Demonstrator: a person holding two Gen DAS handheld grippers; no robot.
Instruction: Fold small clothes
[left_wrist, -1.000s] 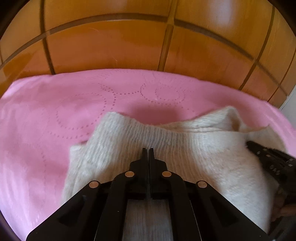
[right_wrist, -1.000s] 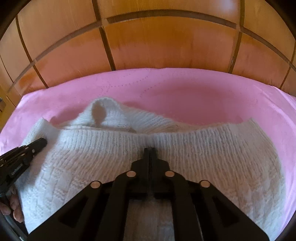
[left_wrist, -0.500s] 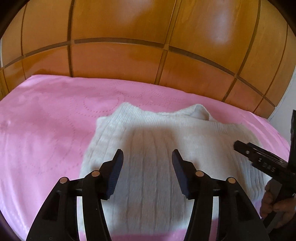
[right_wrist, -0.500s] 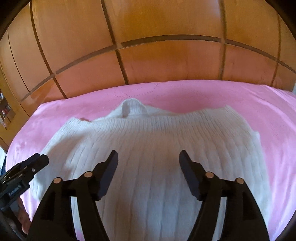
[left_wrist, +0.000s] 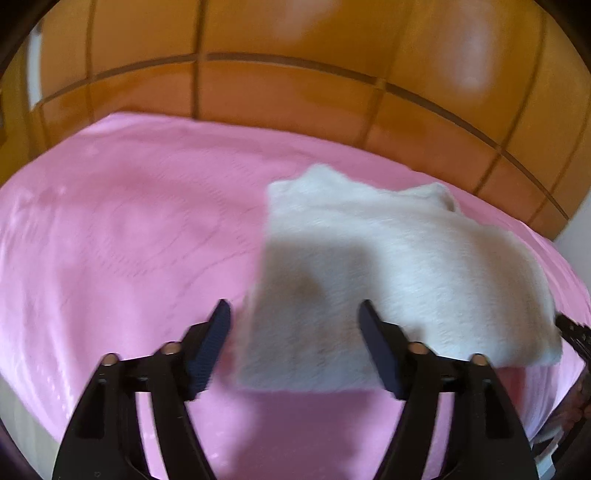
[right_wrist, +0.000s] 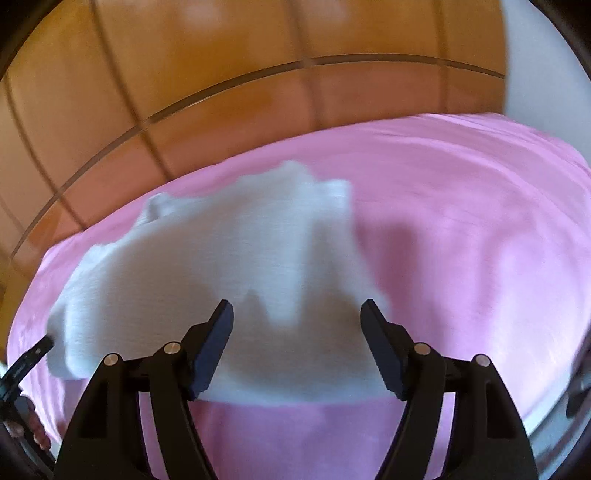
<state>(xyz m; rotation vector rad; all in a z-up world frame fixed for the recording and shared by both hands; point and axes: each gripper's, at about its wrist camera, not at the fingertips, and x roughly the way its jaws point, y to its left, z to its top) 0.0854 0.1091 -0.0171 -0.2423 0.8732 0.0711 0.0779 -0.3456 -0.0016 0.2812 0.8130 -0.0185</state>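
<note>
A small cream knitted sweater (left_wrist: 388, 273) lies folded on the pink bedspread (left_wrist: 129, 240). It also shows in the right wrist view (right_wrist: 236, 273). My left gripper (left_wrist: 295, 332) is open and empty, held above the sweater's near left edge. My right gripper (right_wrist: 297, 332) is open and empty, above the sweater's near right part. The tip of the right gripper shows at the right edge of the left wrist view (left_wrist: 572, 328). The tip of the left gripper shows at the left edge of the right wrist view (right_wrist: 29, 360). Both views are motion-blurred.
A wooden panelled headboard or wall (left_wrist: 295, 88) runs along the far side of the bed. A white wall (right_wrist: 532, 55) is at the far right. The bed's near edge is just below both grippers.
Both grippers were shut on the sweater a second ago, then opened and let it go. They have since pulled back and apart; the sweater lies still.
</note>
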